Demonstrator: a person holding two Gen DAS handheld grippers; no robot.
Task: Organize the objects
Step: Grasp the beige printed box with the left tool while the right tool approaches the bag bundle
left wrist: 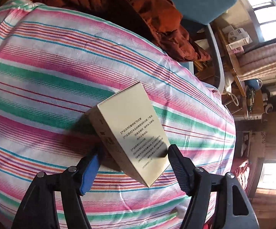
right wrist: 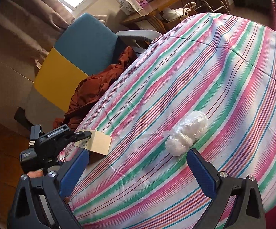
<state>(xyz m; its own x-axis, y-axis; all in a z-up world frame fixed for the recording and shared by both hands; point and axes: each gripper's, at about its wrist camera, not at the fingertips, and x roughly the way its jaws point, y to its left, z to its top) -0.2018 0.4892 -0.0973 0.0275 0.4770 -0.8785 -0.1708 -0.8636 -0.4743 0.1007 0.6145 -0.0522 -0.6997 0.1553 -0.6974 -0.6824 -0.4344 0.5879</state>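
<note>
Now, box: I see the cream carton (left wrist: 130,133) lying on the striped bedspread (left wrist: 42,66) near its left edge, printed face up, between my left jaws.
Box handling: I judge it light and stiff, thin card that would dent under a hard squeeze; the long side faces look like the place to take hold.
Left gripper (left wrist: 132,164): jaws spread wider than the carton; in the left wrist view I see a gap at the black pad, and I cannot tell whether the blue pad touches the near side.
Bag: a small clear plastic bag of white stuff (right wrist: 186,133) sits on the bedspread to the right of the carton, well apart from it, just ahead of my right jaws.
Bag handling: I judge it soft, light and slippery; pinch across the bulging middle.
Right gripper (right wrist: 136,168): jaws spread wide, empty, touching nothing.
</note>
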